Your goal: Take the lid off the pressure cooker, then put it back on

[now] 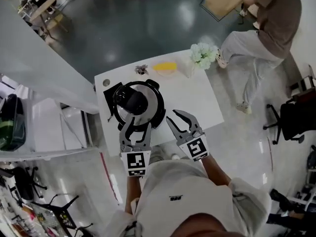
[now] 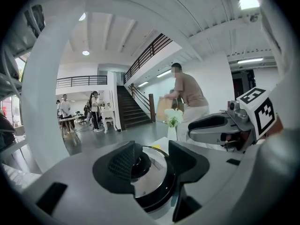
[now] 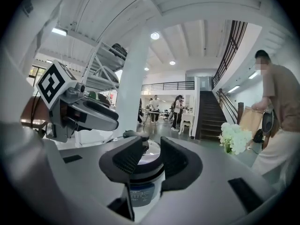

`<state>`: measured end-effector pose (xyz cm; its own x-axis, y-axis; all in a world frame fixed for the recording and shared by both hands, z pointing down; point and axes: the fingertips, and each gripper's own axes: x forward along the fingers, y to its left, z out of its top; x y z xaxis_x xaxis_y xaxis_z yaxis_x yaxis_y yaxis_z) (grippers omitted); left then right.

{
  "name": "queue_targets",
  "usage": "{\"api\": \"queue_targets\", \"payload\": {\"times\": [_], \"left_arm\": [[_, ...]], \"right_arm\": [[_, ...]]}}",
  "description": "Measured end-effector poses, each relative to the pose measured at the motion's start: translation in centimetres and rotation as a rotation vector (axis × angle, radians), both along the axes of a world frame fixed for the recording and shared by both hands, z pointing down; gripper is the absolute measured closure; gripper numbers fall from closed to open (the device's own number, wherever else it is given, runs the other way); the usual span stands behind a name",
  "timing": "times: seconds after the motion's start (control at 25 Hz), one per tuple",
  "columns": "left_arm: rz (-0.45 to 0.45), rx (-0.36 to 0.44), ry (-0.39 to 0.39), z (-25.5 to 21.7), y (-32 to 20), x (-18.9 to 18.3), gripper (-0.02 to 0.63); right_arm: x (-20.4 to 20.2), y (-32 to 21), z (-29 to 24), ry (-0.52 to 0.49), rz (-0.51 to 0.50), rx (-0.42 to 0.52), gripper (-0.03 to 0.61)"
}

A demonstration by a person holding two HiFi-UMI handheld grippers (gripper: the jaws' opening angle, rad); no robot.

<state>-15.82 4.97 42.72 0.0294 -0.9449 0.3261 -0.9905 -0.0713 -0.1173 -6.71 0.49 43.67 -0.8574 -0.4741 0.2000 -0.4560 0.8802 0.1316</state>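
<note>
The pressure cooker (image 1: 148,113), steel with a black knob on its lid (image 1: 134,101), stands at the near left of the white table (image 1: 197,100). My left gripper (image 1: 136,124) hovers at the cooker's near rim, its jaws drawn close with nothing between them. In the left gripper view the lid (image 2: 154,175) lies just beyond the left gripper (image 2: 152,161). My right gripper (image 1: 174,115) is to the right of the cooker, apart from it, its jaws also close together and empty. The right gripper view has the cooker (image 3: 140,189) behind the right gripper (image 3: 152,159).
White flowers in a vase (image 1: 203,54), a yellow object (image 1: 165,66) and a small dark item (image 1: 141,69) sit along the table's far edge. A person (image 1: 269,23) stands beyond the far right corner. An office chair (image 1: 291,120) is at the right, shelving (image 1: 29,127) at the left.
</note>
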Motion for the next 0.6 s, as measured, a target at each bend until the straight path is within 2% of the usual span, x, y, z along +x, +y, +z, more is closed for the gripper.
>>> {"api": "queue_targets", "payload": {"times": [0.36, 0.6], "left_arm": [[0.062, -0.077, 0.01, 1.4, -4.2, -3.3, 0.347], [0.122, -0.146, 0.031, 3.1, -6.5, -4.5, 0.282]], "right_arm": [[-2.7, -3.5, 0.7, 0.014, 0.076, -0.044, 0.465], [-4.1, -5.2, 1.1, 0.021, 0.117, -0.056, 0.465]]}}
